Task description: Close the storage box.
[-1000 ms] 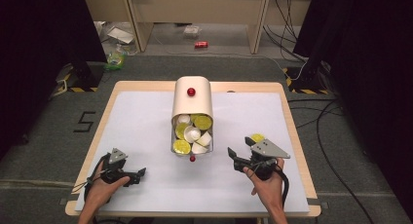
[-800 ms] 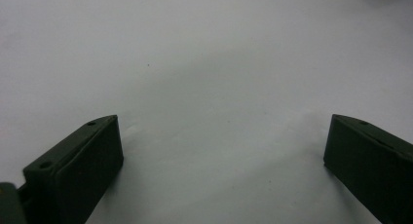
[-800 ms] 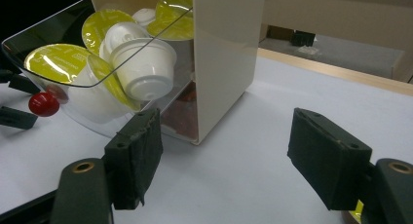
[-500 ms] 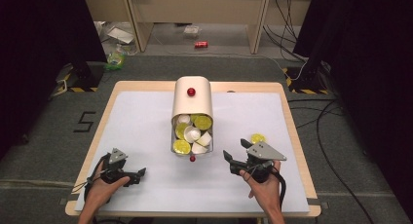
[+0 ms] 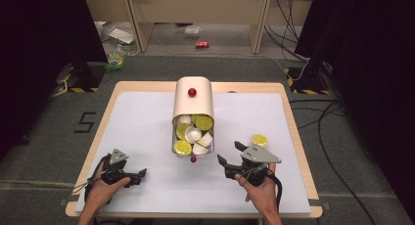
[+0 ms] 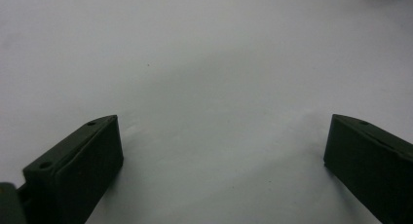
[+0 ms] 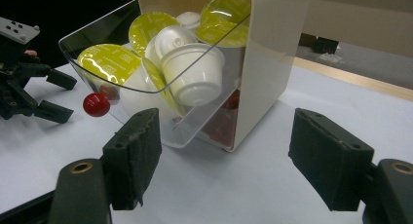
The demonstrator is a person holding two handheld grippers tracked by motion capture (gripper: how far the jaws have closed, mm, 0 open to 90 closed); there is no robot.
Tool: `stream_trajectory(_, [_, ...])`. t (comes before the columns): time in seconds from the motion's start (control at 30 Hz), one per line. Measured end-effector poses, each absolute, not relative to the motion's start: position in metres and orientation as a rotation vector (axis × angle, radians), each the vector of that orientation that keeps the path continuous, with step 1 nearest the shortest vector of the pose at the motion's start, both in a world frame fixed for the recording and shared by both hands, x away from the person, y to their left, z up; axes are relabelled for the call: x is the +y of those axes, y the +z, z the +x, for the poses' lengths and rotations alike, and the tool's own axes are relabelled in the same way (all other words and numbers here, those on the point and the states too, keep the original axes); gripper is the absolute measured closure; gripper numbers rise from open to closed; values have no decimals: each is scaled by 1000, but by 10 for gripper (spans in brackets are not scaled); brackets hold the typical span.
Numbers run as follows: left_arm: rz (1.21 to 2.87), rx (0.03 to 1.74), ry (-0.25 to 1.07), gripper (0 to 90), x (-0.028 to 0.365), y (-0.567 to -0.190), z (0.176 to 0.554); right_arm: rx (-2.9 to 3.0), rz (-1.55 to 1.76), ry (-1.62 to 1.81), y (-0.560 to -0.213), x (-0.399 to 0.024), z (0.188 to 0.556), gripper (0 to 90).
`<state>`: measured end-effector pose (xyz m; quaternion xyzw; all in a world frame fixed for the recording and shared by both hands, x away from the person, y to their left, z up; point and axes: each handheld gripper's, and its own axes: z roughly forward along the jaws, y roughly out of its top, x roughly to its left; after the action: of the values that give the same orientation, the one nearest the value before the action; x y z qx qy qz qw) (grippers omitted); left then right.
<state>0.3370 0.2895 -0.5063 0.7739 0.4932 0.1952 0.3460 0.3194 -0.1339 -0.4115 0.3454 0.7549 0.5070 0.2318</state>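
Note:
A cream capsule dispenser stands at the table's middle with a red knob on top. Its clear drawer is pulled out toward me and holds several yellow-lidded and white capsules. The drawer's own red knob sits on its front. One yellow-lidded capsule lies on the table behind my right gripper. That gripper is open and empty, and points at the drawer from the right. My left gripper rests at the front left, open over bare white surface, jaws wide.
A white sheet covers the wooden table. Dark floor with cables lies to the right, and a red can lies on the floor beyond the table. In the right gripper view, the left gripper is seen past the drawer.
My right gripper has shifted slightly left and toward me, which uncovered more of the loose capsule behind it. The left gripper has not moved.

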Motion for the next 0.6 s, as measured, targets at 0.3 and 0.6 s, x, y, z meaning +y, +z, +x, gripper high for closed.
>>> stream_trajectory(0.3, [2009,1280,507,0,289,-506,337,2113,901,1405,-414,-119,316,269])
stream_trajectory(0.6, [2008,1280,507,0,289,-506,337,2134,912,1390,-424,-107,315,267])
